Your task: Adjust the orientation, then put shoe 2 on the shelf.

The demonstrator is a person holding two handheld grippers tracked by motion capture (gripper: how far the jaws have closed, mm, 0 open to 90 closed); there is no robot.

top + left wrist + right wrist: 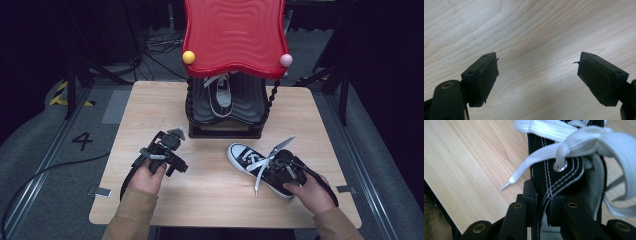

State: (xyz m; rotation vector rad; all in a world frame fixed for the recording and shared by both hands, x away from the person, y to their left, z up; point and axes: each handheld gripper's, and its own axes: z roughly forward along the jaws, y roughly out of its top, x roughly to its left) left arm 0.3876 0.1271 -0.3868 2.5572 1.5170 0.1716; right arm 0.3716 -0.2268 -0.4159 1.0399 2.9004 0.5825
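high view, left to right. left gripper (167, 150): at 9 o'clock on the table (150, 105), jaws spread, nothing between them, well apart from the work. black sneaker (250, 159): at 4 o'clock, long axis running 10 to 4 o'clock, toe toward the shoe rack (225, 120) at 12. right gripper (285, 170): nearer, at the heel end, pinching the sneaker's collar wall; laces (277, 147) loose.

Black canvas sneaker (260, 166) with loose white laces lies upright on the table.
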